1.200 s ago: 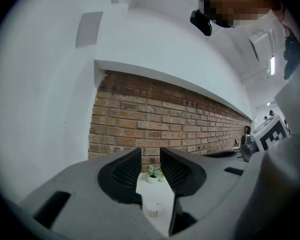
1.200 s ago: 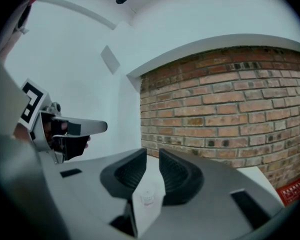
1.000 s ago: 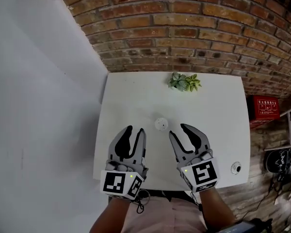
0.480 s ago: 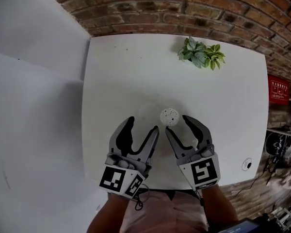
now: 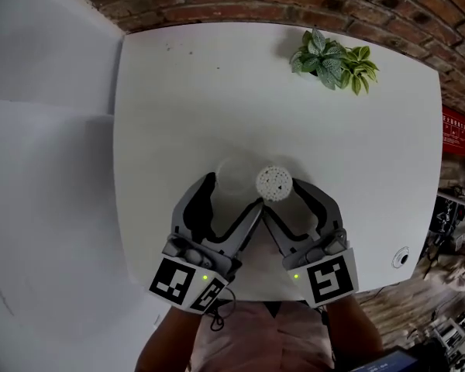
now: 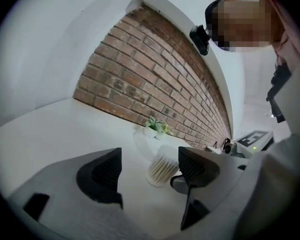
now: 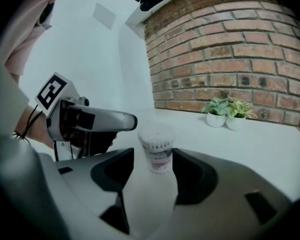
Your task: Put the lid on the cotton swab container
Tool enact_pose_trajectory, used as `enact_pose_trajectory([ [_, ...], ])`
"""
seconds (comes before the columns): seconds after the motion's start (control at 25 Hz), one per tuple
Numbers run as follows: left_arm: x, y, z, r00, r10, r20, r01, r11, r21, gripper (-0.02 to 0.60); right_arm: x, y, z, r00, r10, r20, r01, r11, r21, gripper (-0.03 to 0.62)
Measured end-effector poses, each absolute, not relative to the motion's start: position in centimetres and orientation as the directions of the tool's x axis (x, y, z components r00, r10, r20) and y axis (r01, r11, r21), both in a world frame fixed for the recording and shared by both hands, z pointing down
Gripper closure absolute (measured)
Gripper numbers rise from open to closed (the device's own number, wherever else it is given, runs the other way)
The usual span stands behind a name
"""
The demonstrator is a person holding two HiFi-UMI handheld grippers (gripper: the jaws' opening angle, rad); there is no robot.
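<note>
1. The left gripper (image 5: 231, 198) has its jaws opening, with nothing between them.
2. The right gripper (image 5: 285, 200) is opening too. The cotton swab container (image 5: 275, 182) stands upright just past its tips, in line with the gap and not touched by the pads.
3. The container's top is uncovered and the swab ends show.
4. A faint clear round, possibly the lid (image 5: 232, 175), lies just ahead of the left gripper, beside the container.
</note>
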State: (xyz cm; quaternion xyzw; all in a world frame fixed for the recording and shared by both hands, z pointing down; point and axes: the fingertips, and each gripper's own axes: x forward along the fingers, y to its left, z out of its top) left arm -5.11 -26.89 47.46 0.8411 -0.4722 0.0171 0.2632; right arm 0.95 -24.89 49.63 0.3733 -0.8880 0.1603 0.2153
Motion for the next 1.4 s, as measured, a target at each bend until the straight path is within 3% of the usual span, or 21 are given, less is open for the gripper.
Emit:
enact_pose_trajectory([
  [0.4,-2.4,-26.4,43.6,0.622,-0.753,0.214,-0.767,-0.53,0.363,0.215,1.0,-24.7,50.1,-0.631,-0.579,0.517,-0.72,0.686,-0.111,0.352],
  [0.96,2.7,-23.6,42.2,0.721,-0.634,0.28,-0.692,-0.638,0.338,0.218,0.9,-24.3,50.2,-0.668,-0.566,0.484,-0.689,0.716,-0.113,0.352],
  [1.2,3.6,-23.3,43.3,0.746,-0.593,0.305,-0.666,-0.667,0.334,0.227,4.4,-24.2,50.4,-0.642,-0.589,0.491,-0.731,0.662,-0.163,0.355],
  [1.4,4.3,-22.9,44.1,0.769,-0.558,0.313,-0.639,-0.682,0.354,0.227,9.2,-26.7,48.8,-0.581,-0.685,0.439,-0.806,0.557,-0.199,0.381],
])
